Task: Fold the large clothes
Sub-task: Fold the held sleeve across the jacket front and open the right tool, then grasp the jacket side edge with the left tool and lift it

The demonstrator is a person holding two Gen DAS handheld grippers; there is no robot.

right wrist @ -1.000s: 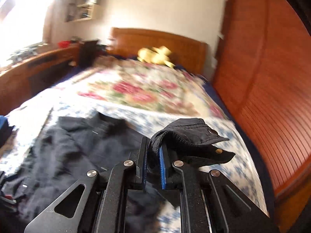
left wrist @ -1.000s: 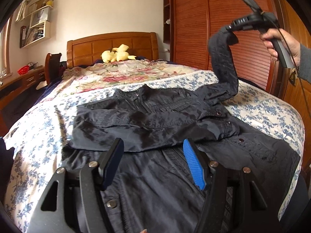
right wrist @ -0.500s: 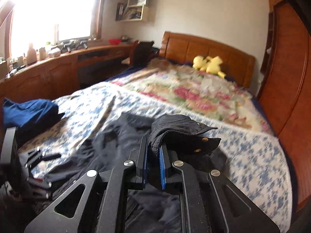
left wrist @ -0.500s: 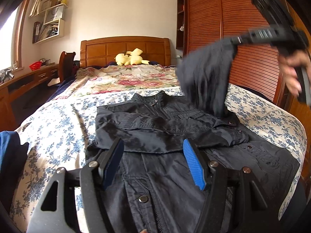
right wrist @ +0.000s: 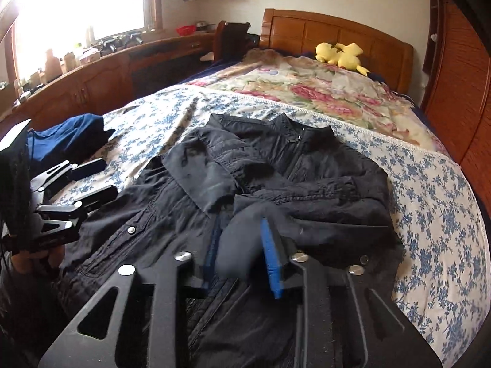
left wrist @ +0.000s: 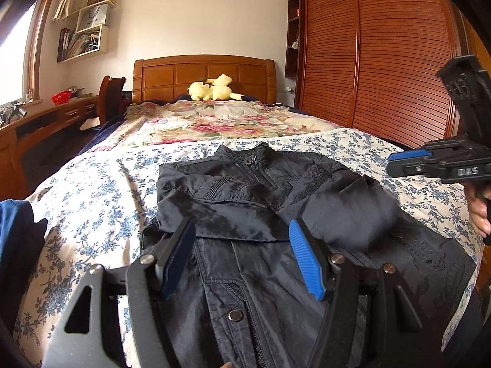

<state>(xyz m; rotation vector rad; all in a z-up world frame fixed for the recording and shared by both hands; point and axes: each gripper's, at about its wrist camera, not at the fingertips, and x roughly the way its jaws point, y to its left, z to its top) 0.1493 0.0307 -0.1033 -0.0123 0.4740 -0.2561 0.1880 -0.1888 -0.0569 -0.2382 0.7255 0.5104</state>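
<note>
Black jacket (right wrist: 276, 190) lies centre frame on the bed (right wrist: 445, 202), both sleeves crossed. My right gripper (right wrist: 239, 254) is opening, sleeve (right wrist: 236, 245) loose between its jaws; left gripper (left wrist: 242, 260) hangs released, empty. I'd back off straight, so nothing snags.

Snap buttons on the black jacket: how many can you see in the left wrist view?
2 clearly: one snap button beside the zipper near the camera, another snap button right of the folded sleeve. More may be hidden under folds of the black jacket.

Both wrist views low over the bed's foot, facing the headboard (left wrist: 204, 75), sharing the jacket (right wrist: 294, 178).
</note>
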